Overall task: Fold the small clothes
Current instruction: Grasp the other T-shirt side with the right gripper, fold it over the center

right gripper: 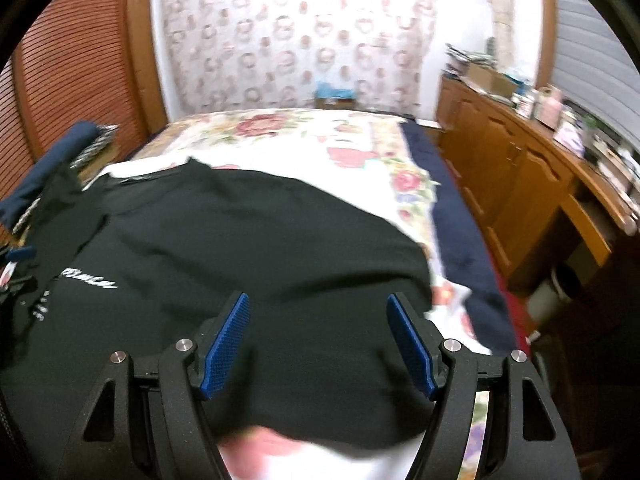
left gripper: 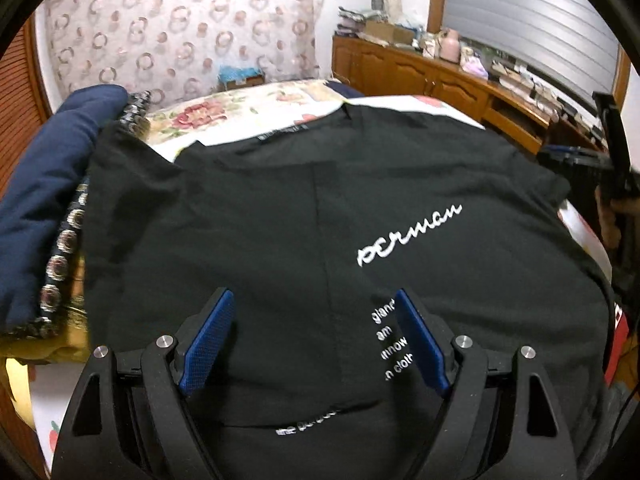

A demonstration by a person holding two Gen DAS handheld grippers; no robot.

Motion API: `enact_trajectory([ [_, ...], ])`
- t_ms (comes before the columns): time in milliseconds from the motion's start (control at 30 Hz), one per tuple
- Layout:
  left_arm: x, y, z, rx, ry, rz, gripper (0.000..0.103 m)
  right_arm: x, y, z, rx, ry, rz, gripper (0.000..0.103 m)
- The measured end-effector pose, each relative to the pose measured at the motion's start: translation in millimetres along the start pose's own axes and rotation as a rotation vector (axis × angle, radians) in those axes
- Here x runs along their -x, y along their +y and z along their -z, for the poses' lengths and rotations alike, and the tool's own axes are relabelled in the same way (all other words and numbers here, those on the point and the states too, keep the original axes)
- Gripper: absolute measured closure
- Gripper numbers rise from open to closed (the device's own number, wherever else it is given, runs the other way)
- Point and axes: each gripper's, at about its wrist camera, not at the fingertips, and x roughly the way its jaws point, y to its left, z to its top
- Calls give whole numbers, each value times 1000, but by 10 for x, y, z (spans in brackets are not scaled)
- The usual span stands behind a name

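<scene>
Left wrist view: black cotton T-shirt with white lettering (left gripper: pixel 320 208) lies flat on floral bedspread (left gripper: pixel 240 108); left gripper (left gripper: pixel 316 340) wide open, empty, above it. Right wrist view: right gripper (right gripper: pixel 318 340) wide open, empty, over near hem. Light, limp cloth; pinch hem edges.

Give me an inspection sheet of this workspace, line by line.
Surface: bed with floral sheet, partly covered.
Job's things: black T-shirt spread on the bed, white lettering up, one side folded over the middle.
Clutter: navy cloth and patterned fabric piled on the shirt's left; dark blue cloth along the bed's right edge.
Grippers: left gripper open above the shirt's lower part, holding nothing; right gripper open above the shirt's right hem, holding nothing.
Cables: nothing seen.
Surroundings: wooden cabinets with crowded tops on the right, louvred door on the left, patterned curtain behind.
</scene>
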Motion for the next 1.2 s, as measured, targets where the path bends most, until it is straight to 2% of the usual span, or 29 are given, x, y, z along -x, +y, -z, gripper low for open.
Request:
enact_trajectory([
  [100,-64,-57,20,-22,31,-3,20,-14,-230,67,-31,18,21,30],
  [233,-129,-135,43,-53,54,-12,20,-61,-443,169,-83,47,-4,30],
  [400,-128,-133,40,-49,52,-9,20,-108,-450,146,-106,67,-32,30],
  [533,-146,-123,31,-50,57,-10,15,-124,-429,120,-108,92,-53,31],
  [667,-156,-114,29,-48,58,-10,14,-97,-376,98,-92,107,-65,35],
  [767,-156,-110,27,-48,58,-10,14,-51,-346,107,-67,99,-51,53],
  [867,-152,-110,26,-48,56,-13,14,-29,-312,85,-14,79,1,79],
  [900,-139,-100,25,-43,50,-12,14,-25,-302,71,-4,77,-11,91],
  [1000,-58,-66,6,-19,14,-17,14,41,-260,-35,30,33,11,95],
  [1200,326,-6,-89,31,-112,-33,14,224,-34,-374,89,-73,-15,95],
])
